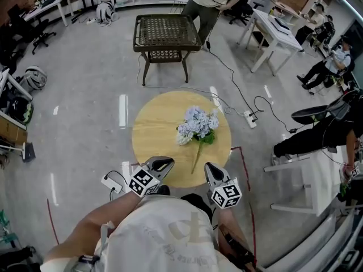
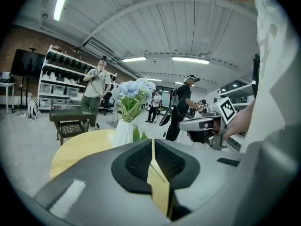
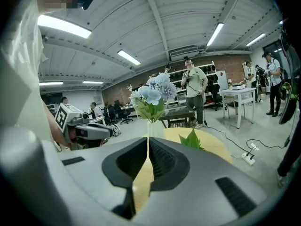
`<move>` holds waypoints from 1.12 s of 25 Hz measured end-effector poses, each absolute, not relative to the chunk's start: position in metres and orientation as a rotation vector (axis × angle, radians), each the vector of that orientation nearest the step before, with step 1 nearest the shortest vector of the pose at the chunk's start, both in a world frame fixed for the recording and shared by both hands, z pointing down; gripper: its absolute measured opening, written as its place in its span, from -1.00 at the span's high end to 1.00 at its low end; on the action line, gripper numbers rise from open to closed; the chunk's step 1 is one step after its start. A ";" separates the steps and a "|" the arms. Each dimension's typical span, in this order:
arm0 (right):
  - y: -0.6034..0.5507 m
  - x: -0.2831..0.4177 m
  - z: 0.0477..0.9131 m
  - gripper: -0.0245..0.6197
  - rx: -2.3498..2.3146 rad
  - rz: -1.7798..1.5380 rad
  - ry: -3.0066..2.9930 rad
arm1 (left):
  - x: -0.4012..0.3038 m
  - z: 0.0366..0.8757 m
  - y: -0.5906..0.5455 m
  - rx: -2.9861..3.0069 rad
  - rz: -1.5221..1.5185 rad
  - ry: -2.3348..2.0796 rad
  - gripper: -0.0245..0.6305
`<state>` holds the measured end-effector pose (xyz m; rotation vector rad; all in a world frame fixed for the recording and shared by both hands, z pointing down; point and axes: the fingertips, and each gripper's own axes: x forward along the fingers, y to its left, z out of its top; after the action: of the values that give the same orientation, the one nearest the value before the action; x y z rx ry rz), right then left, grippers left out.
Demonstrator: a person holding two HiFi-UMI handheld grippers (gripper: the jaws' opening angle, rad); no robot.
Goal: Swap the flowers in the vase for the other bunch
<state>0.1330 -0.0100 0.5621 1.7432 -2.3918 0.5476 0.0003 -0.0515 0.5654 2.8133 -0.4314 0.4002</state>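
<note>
We hold left gripper (image 1: 161,164) and right gripper (image 1: 211,170) clenched, empty | blue flowers (image 1: 197,123) upright in vase (image 3: 154,128), mid round table (image 1: 152,136), ahead between both | right gripper looks nearer

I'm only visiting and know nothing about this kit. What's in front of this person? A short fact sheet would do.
Surface: round pale wooden table
Vase: white vase, upright on the table
In vase: pale blue flowers
Lying flat: green stem, its end towards the person
Left gripper: jaws shut, empty, over the table's near edge
Right gripper: jaws shut, empty
Beyond: dark wicker side table
</note>
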 end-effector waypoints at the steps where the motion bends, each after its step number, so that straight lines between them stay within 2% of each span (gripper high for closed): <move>1: -0.011 0.133 0.561 0.89 1.743 0.546 -2.390 | 0.000 0.563 -0.054 2.818 0.394 -0.437 0.87; 7: -0.017 0.133 0.561 0.89 1.730 0.547 -2.382 | -0.005 0.550 -0.069 2.826 0.344 -0.487 0.85; 18: -0.029 0.138 0.567 0.89 1.661 0.540 -2.405 | 0.003 0.528 -0.095 2.848 0.296 -0.598 0.30; 21: -0.031 0.139 0.571 0.89 1.648 0.544 -2.417 | 0.008 0.521 -0.099 2.858 0.284 -0.599 0.09; 25: -0.033 0.137 0.574 0.89 1.627 0.553 -2.426 | 0.013 0.506 -0.104 2.880 0.271 -0.605 -0.04; 28: -0.037 0.141 0.574 0.89 1.638 0.555 -2.425 | 0.018 0.483 -0.112 2.922 0.230 -0.597 -0.06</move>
<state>0.1411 -0.0369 0.5735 1.6383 -2.4253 0.5553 0.0178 -0.1118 0.4826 2.9221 -0.5971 0.2299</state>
